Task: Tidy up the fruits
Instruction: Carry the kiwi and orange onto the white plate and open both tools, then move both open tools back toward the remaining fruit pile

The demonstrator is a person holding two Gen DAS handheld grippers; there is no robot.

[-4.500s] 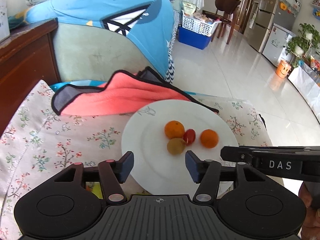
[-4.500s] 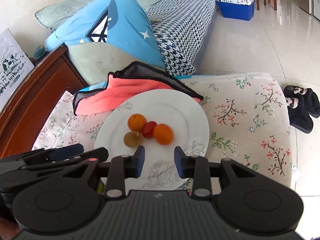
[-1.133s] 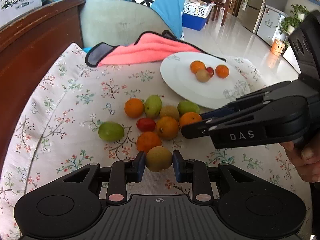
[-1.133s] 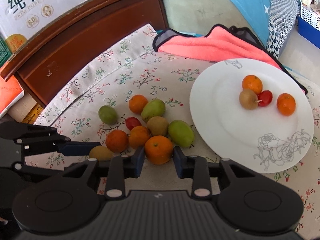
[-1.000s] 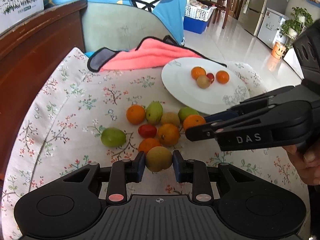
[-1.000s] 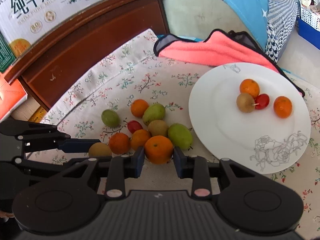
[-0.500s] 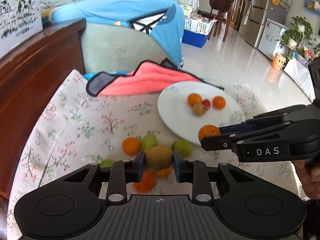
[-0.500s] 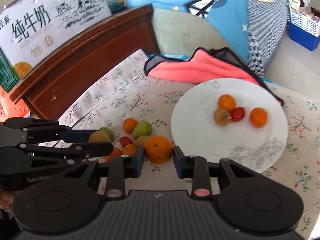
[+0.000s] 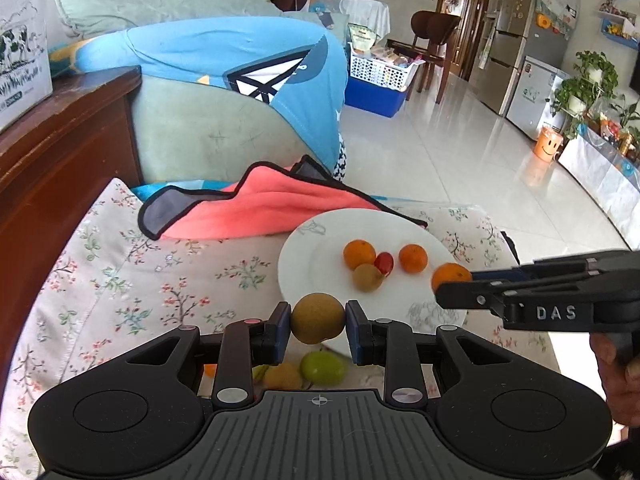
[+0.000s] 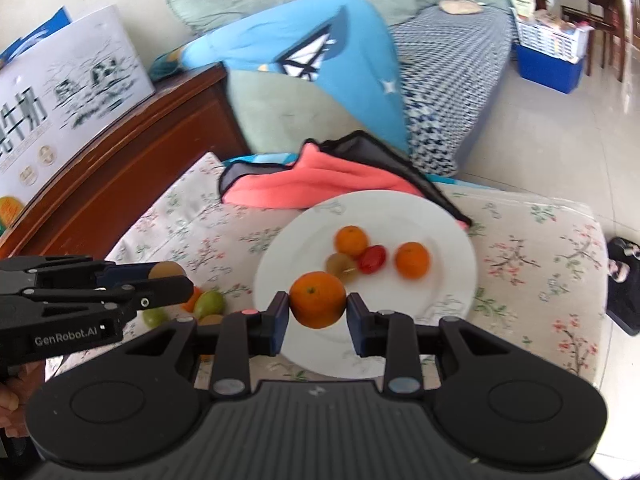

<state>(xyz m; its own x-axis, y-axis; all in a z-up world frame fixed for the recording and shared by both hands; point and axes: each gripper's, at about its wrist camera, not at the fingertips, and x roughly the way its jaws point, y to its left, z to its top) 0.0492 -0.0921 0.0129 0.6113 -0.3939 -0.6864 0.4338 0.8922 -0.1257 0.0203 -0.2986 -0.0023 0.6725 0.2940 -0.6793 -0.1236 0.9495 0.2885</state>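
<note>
the left gripper (image 9: 318,323) is clenched on a brownish-green round fruit (image 9: 317,318), pinched at its widest part between the two blue pads, and it hangs over the near rim of the white plate (image 9: 304,268). the right gripper (image 10: 318,311) is clamped the same way on an orange (image 10: 318,299), held over the plate's near half. from the left camera the right tool comes in from the side with its orange over the plate's right edge.

four fruits already sit grouped on the plate: two small oranges, a red cherry tomato (image 10: 372,259) and a kiwi-like fruit (image 10: 341,266), which has something like a toothpick in it. a few green and orange fruits lie on the floral cloth (image 9: 120,280) near the plate, partly hidden by the grippers.

the main risk, as i judge it, is rolling. both held fruits are round and the plate is smooth and shallow, so a release from height or near the rim could send either one off onto the cloth or into the grouped four, scattering them. the two grippers are also close, so lowering both at once could knock tool against tool. the plate lies partly on the pink towel (image 9: 260,208) at its far edge; whether that tilts it i cannot tell, but a tilt would worsen the rolling.
</note>
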